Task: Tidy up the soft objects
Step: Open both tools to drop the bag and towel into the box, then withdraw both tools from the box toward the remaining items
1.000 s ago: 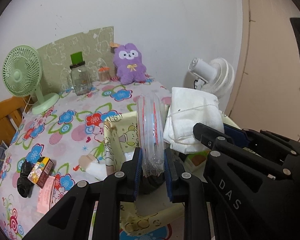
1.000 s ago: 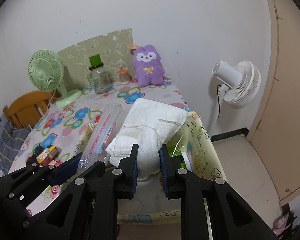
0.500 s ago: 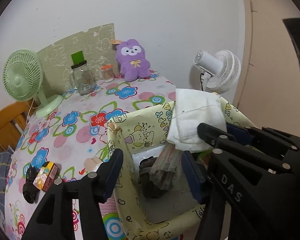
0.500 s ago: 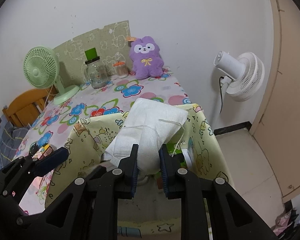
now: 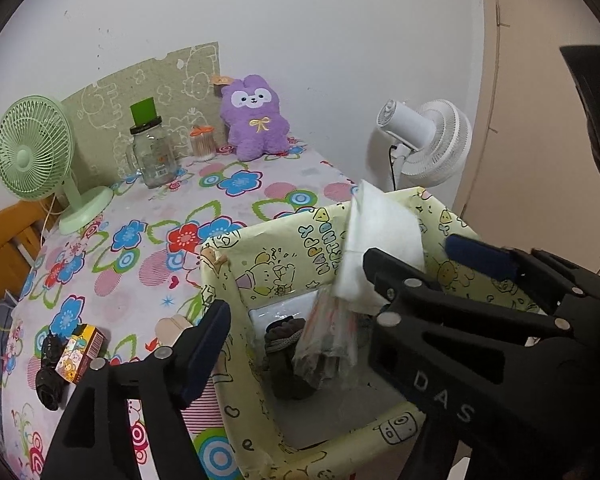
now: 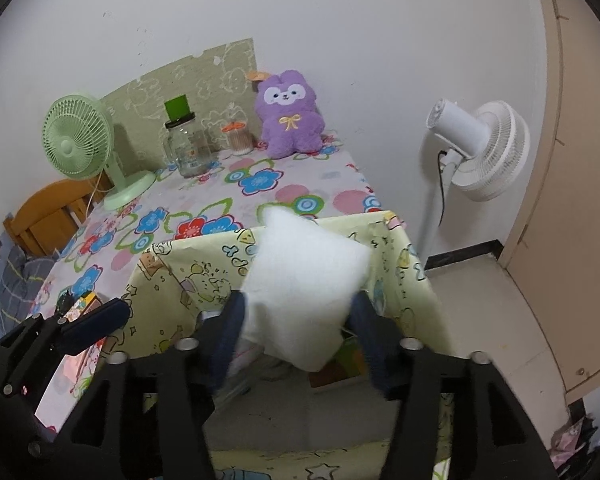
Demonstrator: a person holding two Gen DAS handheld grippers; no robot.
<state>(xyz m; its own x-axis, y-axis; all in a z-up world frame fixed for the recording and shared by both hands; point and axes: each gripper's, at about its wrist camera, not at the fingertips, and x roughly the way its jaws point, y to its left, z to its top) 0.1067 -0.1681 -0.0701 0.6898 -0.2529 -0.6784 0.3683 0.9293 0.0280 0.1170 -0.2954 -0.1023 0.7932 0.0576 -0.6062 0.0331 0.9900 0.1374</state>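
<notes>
A yellow cartoon-print box [image 5: 284, 248] stands at the table's near right corner; it also shows in the right wrist view [image 6: 188, 264]. My left gripper [image 5: 296, 340] is open above the box. A clear plastic packet [image 5: 332, 340] lies inside on a dark knitted item [image 5: 284, 336]. My right gripper [image 6: 300, 332] is open, with a white cloth pad [image 6: 304, 280] loose between its fingers over the box. The pad also shows in the left wrist view [image 5: 380, 248]. A purple plush [image 5: 254, 116] sits at the table's far edge.
The floral tablecloth [image 5: 148, 240] carries a green desk fan [image 5: 36, 156], a glass jar [image 5: 152, 156], a toothpick holder [image 5: 203, 144], a small colourful carton [image 5: 80, 354] and a black object [image 5: 48, 376]. A white floor fan [image 5: 424, 140] stands to the right, a wooden chair [image 5: 4, 240] to the left.
My left gripper opened and let the plastic packet drop into the box. My right gripper has opened around the white pad, which is blurred and sinking toward the box.
</notes>
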